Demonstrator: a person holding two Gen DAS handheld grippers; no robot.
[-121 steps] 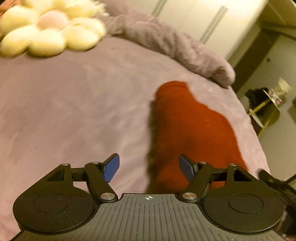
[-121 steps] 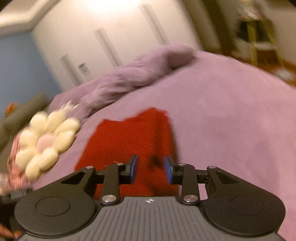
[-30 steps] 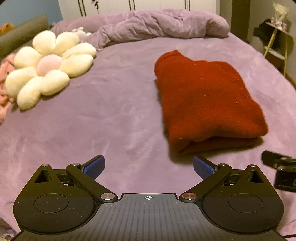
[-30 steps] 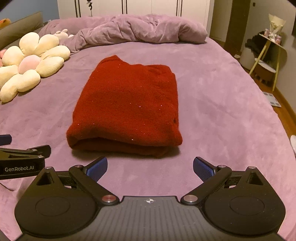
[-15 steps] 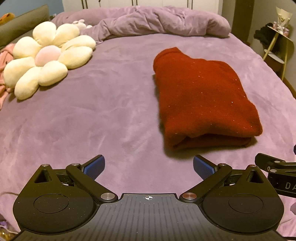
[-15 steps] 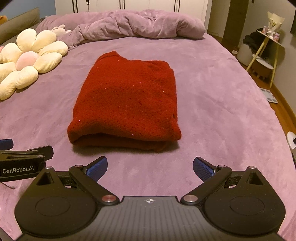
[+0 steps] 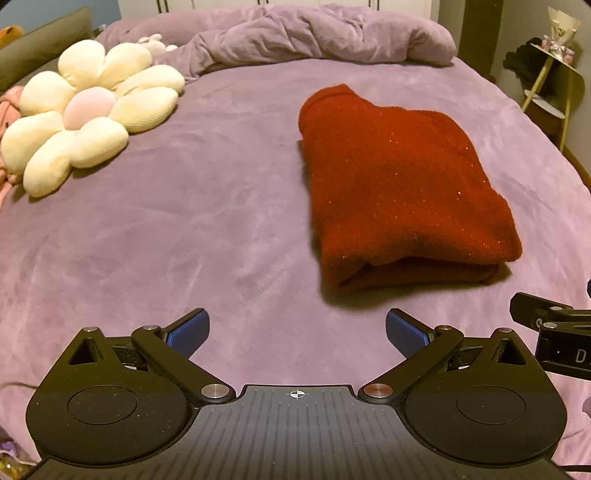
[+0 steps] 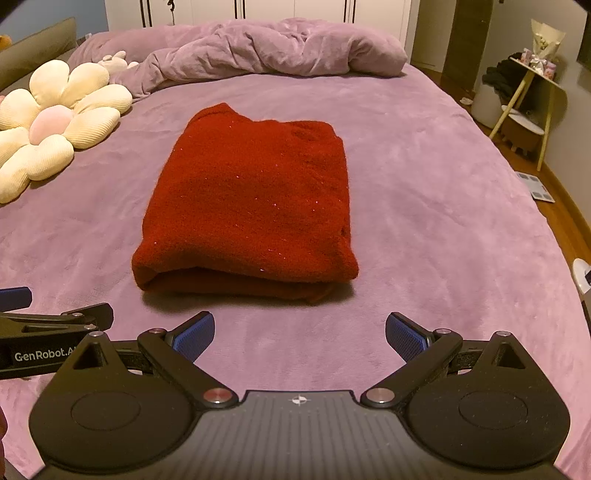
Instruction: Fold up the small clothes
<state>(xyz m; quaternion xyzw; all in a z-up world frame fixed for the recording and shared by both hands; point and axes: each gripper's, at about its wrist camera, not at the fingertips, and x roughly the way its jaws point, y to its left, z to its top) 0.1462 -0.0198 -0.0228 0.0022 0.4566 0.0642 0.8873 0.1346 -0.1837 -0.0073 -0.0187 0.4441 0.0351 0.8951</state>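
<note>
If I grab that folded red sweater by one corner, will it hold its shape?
Probably not. The red sweater looks soft and fuzzy, so it would likely droop. Its layers lie loose at the near edge, so one corner may lift only the top layer and unfold it.

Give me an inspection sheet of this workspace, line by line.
Surface: purple bedspread, lightly creased.
Job's things: red garment folded into a layered rectangle, lying flat mid-bed.
Clutter: flower cushion to its left; bunched purple duvet at the far end.
Grippers: left gripper and right gripper both open, empty, short of the garment's near edge.
Cables: nothing seen.
Surroundings: yellow-legged side table, white wardrobe doors.
</note>
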